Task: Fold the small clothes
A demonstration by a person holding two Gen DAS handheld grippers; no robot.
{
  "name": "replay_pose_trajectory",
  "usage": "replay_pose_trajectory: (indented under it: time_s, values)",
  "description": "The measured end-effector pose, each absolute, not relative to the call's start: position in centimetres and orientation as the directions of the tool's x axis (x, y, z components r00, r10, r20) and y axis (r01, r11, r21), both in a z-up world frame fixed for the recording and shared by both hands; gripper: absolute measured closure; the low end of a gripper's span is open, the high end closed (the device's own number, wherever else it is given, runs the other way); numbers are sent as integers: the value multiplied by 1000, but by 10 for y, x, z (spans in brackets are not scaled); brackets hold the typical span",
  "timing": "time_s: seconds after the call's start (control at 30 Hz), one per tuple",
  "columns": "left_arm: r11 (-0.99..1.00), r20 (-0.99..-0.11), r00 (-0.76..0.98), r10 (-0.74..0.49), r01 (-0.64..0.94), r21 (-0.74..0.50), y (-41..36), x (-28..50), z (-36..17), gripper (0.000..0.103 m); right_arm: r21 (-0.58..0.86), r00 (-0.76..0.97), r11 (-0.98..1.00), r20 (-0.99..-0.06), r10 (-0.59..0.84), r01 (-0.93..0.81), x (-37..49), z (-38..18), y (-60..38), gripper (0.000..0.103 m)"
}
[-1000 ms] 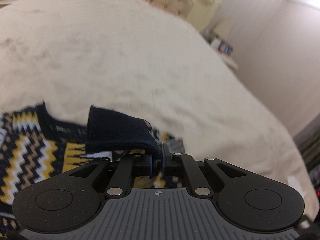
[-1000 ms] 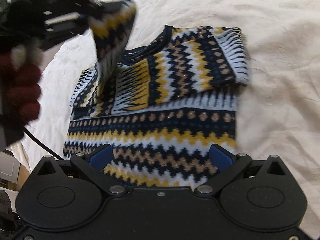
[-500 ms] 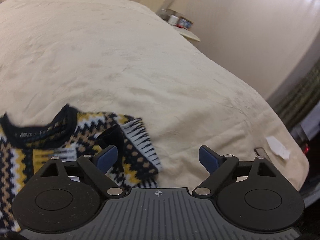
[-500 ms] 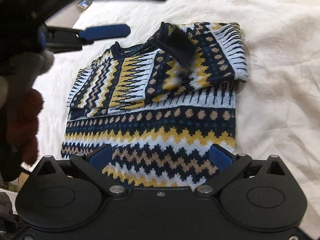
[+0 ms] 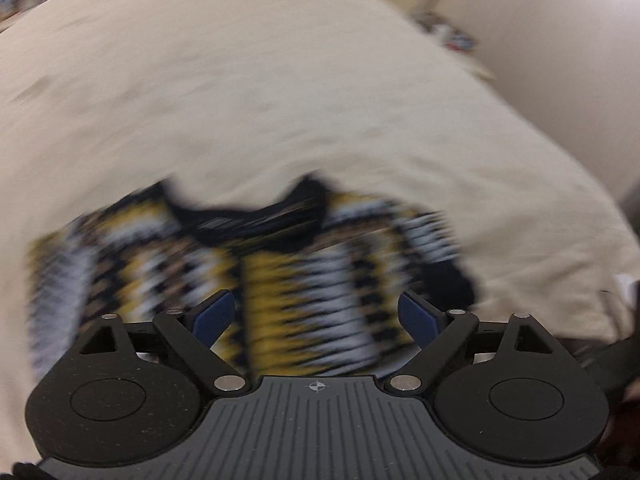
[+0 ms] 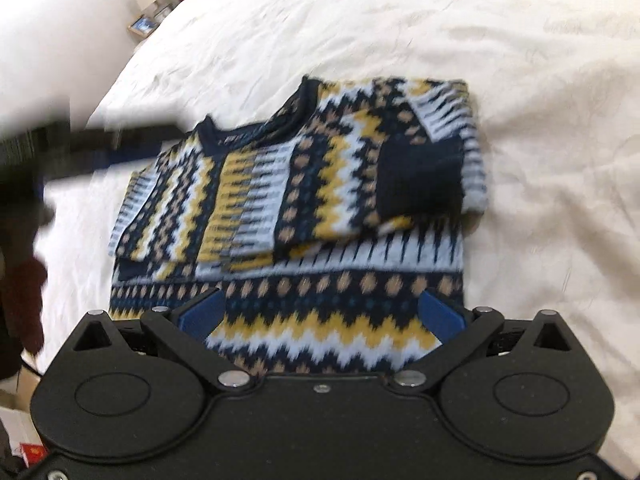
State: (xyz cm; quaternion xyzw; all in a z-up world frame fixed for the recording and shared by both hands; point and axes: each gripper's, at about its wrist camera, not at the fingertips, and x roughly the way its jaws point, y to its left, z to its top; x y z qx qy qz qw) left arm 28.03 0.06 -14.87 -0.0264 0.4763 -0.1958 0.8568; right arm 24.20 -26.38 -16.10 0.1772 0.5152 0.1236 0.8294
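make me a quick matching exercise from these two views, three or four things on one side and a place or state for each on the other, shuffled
Things
1. sweater
2. navy cuff
3. left gripper
4. bedspread

Places or states
A. open, holding nothing
B. cream, spread under the garment
C. lying across the folded chest, toward the right side in the right wrist view
D. zigzag knit, sleeves folded in, lying flat

Pairs: 1-D, 2-C, 3-A, 4-B
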Motion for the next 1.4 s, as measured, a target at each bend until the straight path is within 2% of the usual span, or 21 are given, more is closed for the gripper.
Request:
replay_pose_trajectory:
  time_s: [0.2, 0.33, 0.6, 0.93, 1.17, 1.4]
  values:
    - [982, -870, 456, -186, 119, -147, 61, 290, -181, 14, 394, 471, 919, -810, 348, -2, 268, -158, -271, 0]
    - [994, -892, 441, -105, 52, -92, 83, 301, -195, 14, 378, 487, 926, -811, 325, 11, 285, -158, -276, 0]
    - [995, -917, 386, -97, 70, -75, 93, 312, -226, 12, 362, 478, 932, -823, 306, 27, 310, -169, -285, 0]
    - [992, -917, 377, -128, 68, -110, 91, 316, -234, 0, 408, 452, 913, -818, 356, 20, 323, -188, -293, 0]
    - [995, -921, 376, -102, 51, -90, 86, 320, -238, 0, 481, 389, 875, -817, 426, 51, 338, -212, -294, 0]
    - [997, -913, 400, -82, 47, -68, 80, 319, -241, 0, 439, 359, 889, -857, 370, 131, 348, -218, -288, 0]
